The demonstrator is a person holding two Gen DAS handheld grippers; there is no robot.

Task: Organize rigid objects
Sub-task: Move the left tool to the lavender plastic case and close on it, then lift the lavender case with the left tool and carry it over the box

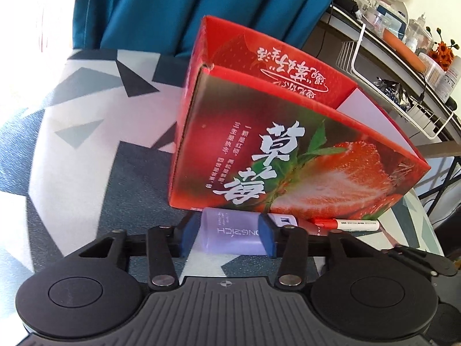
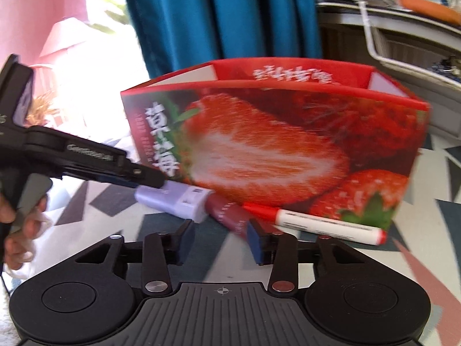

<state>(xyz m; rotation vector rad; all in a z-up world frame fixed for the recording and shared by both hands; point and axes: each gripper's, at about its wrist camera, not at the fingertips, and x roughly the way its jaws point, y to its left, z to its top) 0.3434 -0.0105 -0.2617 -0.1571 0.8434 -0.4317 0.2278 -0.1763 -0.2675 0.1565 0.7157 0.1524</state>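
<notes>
Blue pads of the left gripper (image 1: 230, 236) clamp the lilac bottle (image 1: 233, 235); the right gripper (image 2: 221, 240), partly closed, straddles the dark red tube (image 2: 230, 214) without clearly gripping. Next, I judge: lift into the strawberry box (image 1: 288, 158) behind.

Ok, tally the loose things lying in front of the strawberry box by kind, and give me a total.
Lilac bottle: 1
Dark red tube: 1
Marker: 1
Total: 3
</notes>
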